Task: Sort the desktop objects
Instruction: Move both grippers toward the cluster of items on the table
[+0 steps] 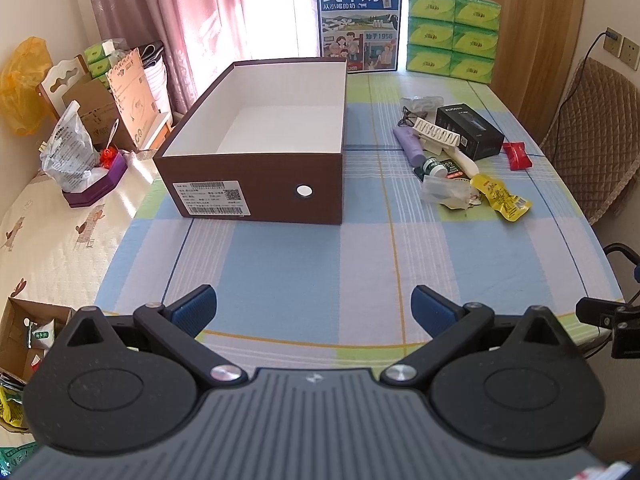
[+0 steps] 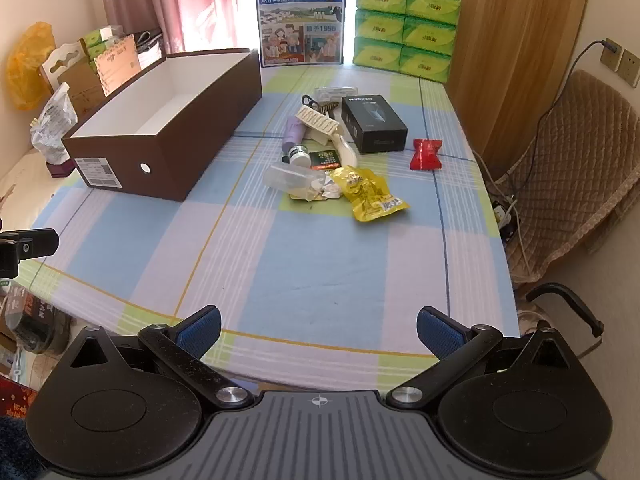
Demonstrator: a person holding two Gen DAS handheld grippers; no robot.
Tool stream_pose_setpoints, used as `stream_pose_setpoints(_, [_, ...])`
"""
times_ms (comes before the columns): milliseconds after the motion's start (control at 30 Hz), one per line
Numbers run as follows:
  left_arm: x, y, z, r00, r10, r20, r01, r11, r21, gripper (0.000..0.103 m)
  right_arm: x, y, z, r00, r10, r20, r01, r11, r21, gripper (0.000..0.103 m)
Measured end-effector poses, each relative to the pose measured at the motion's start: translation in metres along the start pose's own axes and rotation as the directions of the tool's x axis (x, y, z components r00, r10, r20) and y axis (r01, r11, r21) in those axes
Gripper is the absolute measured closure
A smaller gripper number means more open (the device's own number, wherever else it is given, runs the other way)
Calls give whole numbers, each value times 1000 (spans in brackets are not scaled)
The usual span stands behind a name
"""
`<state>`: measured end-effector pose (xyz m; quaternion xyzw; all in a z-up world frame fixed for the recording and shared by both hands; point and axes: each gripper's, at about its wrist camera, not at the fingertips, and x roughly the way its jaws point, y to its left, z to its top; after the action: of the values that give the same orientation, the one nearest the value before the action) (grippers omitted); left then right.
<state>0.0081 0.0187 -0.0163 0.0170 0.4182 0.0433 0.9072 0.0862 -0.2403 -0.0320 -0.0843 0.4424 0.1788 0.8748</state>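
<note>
The brown box (image 1: 256, 184) stands empty on the table (image 1: 304, 264), and beside it the whole clutter lies unsorted: black carton (image 2: 374, 122), purple tube (image 2: 294, 130), yellow pouch (image 2: 370, 194), red packet (image 2: 426, 154). I judge nothing sorted yet; my left claw (image 1: 314, 310) and right claw (image 2: 318, 330) both gape wide, empty, well short of the box.

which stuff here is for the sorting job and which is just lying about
For the job: brown box, black box, red packet, yellow packet, purple tube, white rack, small jar.

Lying about: milk carton, tissue packs, chair, orange bag.
</note>
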Motion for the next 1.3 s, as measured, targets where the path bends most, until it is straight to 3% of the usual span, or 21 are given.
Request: stream_pose_setpoints(1300, [23, -15, 16, 999, 19, -41, -19, 1000, -15, 1, 24, -22, 16, 999, 1, -38, -2, 1000, -12, 2])
